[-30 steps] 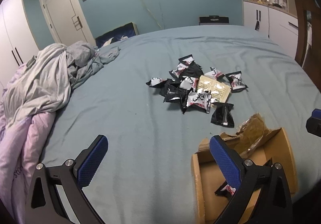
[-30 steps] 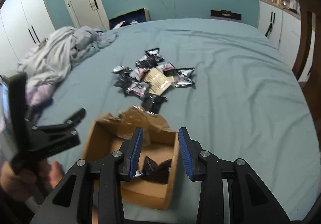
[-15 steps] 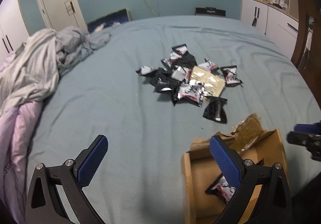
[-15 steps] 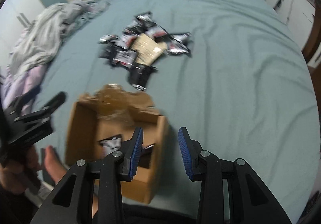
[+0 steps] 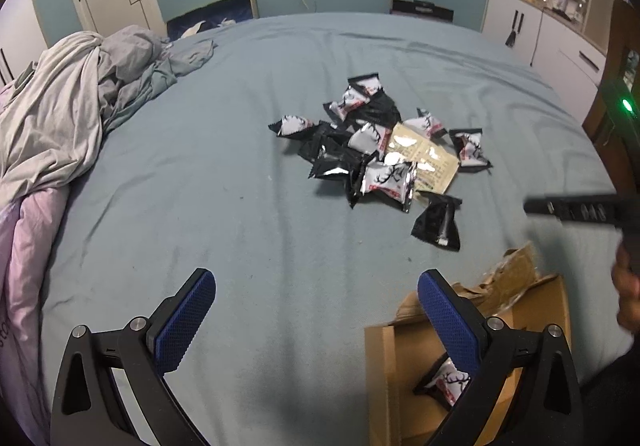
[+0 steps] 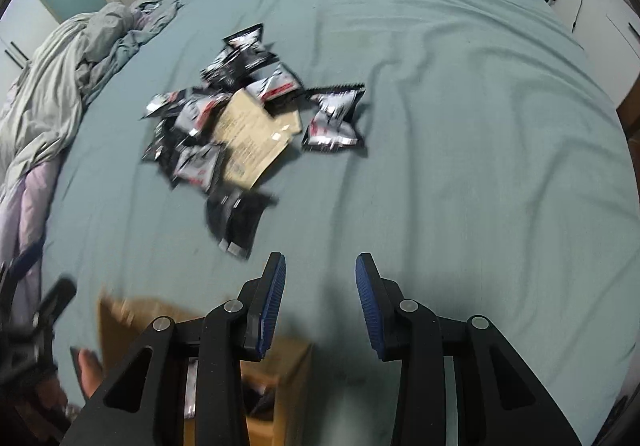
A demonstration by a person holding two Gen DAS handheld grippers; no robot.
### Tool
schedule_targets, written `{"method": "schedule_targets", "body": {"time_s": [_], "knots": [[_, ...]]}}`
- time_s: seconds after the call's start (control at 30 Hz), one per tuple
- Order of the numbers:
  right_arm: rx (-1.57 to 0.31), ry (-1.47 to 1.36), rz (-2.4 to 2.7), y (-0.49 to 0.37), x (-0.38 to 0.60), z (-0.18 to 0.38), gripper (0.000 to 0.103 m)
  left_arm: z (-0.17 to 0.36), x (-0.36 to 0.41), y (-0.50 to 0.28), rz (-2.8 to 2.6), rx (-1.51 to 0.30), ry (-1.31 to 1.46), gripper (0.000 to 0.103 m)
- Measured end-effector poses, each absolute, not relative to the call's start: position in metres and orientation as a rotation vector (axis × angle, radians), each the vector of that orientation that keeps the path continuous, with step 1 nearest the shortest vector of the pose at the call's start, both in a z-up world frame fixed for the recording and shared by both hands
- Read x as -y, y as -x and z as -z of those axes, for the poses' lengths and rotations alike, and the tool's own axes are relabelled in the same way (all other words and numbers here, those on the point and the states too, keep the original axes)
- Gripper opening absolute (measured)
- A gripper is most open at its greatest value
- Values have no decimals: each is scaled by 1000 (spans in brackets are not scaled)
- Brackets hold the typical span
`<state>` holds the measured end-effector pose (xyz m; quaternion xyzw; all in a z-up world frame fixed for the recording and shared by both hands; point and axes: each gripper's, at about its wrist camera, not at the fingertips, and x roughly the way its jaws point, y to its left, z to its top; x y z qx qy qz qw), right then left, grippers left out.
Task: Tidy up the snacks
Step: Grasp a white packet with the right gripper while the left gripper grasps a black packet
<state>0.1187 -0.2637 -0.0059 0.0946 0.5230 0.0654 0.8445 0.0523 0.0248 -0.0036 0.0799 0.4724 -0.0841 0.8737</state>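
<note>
- We look down along two handheld tongs at a wide bed point(image 5: 208, 150) covered in a grey-blue sheet.
- Our left gripper point(image 5: 316, 306) is released: its blue pads point(image 5: 180, 326) stand far apart over bare sheet, with nothing between them.
- Our right gripper point(image 6: 320, 294) has its jaws partly spread, and only bare sheet shows in the gap between its pads; it holds nothing.
- The snack packets point(image 5: 376, 150) lie in a loose pile near the middle of the bed, black and silver sachets, some overlapping one another.
- A flat tan packet point(image 5: 424, 162) sits within the pile, partly under the sachets.
- One black sachet point(image 5: 438, 222) lies just beside the near edge of the pile, apart from the rest.
- A cardboard box point(image 5: 404, 362) rests on the sheet at the near right of the left view, its top open and crumpled brown paper point(image 5: 516, 274) at its far rim.
- Inside the box lies at least one silver sachet point(image 5: 448, 382); in the right view the box point(image 6: 288, 370) is blurred and mostly hidden behind the tongs, so we cannot count more.
- A rumpled grey blanket point(image 5: 68, 106) is heaped at the left side of the bed, well apart from the snacks.
- A person's hand point(image 5: 628, 286) shows at the right edge of the left view.
</note>
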Motion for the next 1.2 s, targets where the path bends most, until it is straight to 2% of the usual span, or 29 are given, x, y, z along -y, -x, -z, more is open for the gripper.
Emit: {"method": "schedule_targets", "body": {"time_s": [0.5, 0.8, 1.0, 1.2], "knots": [[-1066, -202, -160, -232, 249, 44, 35, 17, -27, -75, 158, -1008, -140, 103], [-1097, -145, -152, -262, 238, 72, 35, 27, -48, -98, 108, -1041, -8, 103], [-1068, -94, -120, -246, 236, 58, 30, 27, -59, -109, 21, -993, 10, 103], [-999, -131, -151, -188, 248, 4, 30, 33, -47, -135, 95, -1005, -67, 103]]}}
